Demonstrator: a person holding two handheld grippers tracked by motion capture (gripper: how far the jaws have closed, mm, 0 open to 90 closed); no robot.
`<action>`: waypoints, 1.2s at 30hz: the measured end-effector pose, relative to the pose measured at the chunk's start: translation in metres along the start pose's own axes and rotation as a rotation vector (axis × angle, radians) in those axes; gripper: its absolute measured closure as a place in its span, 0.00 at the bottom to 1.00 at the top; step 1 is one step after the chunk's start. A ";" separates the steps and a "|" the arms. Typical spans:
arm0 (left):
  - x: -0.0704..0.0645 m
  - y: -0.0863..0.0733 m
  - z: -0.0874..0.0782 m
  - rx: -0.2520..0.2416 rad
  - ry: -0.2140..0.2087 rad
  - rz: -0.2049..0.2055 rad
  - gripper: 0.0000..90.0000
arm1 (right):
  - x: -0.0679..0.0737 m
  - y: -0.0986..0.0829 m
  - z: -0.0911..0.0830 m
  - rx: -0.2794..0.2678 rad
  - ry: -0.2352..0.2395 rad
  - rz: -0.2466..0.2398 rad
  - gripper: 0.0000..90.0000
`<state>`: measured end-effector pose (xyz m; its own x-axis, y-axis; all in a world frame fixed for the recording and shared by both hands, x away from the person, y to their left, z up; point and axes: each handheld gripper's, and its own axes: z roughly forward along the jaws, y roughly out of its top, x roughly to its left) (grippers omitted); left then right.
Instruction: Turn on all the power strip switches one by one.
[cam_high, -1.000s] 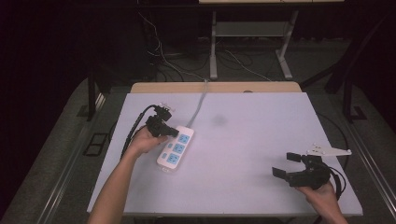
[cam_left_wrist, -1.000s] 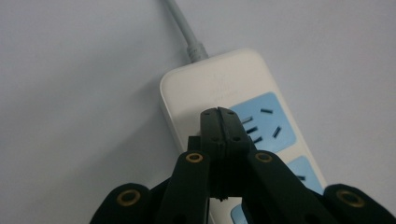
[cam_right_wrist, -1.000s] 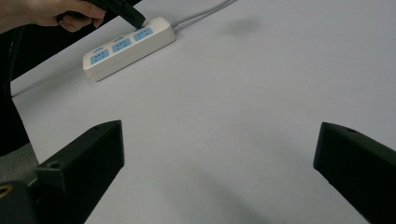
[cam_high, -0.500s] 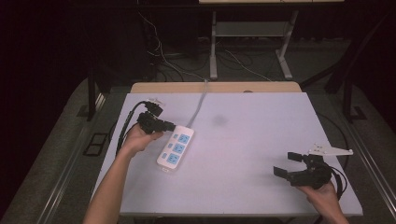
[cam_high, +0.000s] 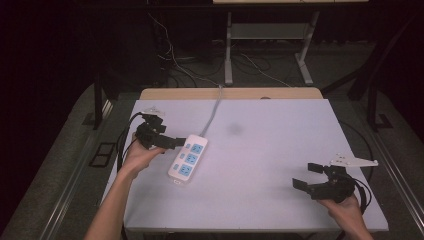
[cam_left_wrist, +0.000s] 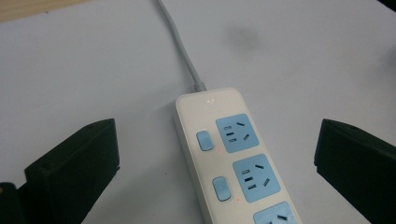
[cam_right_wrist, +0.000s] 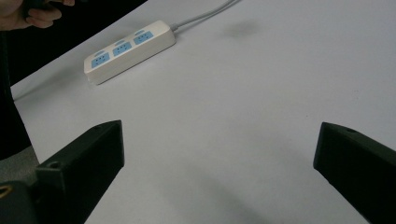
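High view: my left gripper (cam_high: 177, 142) spread wide, just beside white plastic power strip with blue sockets (cam_high: 188, 160); grey cord (cam_high: 213, 111) leads away
Right gripper (cam_high: 306, 176): spread wide, holding nothing, well apart

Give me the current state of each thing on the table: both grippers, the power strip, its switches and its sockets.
Left gripper: open, beside the strip's cable end.
Right gripper: open, holding nothing, near the table's right front.
Power strip: flat on the table, cable attached, small indicator lights lit.
Switches: position cannot be told.
Sockets: nothing plugged in.
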<state>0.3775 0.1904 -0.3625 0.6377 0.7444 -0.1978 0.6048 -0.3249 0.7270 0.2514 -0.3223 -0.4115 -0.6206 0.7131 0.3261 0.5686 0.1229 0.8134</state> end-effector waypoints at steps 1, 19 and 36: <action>-0.001 -0.003 -0.003 -0.015 0.000 -0.003 0.00 | 0.000 0.000 0.000 0.000 0.000 0.000 0.02; -0.028 -0.054 -0.032 -0.165 -0.028 -0.026 0.00 | 0.004 0.000 0.003 0.011 0.012 -0.014 0.02; -0.055 -0.100 -0.028 -0.208 -0.115 -0.002 0.00 | 0.007 -0.001 0.003 0.016 0.022 -0.016 0.02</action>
<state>0.2685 0.1981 -0.4064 0.6937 0.6700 -0.2642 0.5027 -0.1877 0.8438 0.2487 -0.3153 -0.4113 -0.6413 0.6958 0.3234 0.5667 0.1454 0.8110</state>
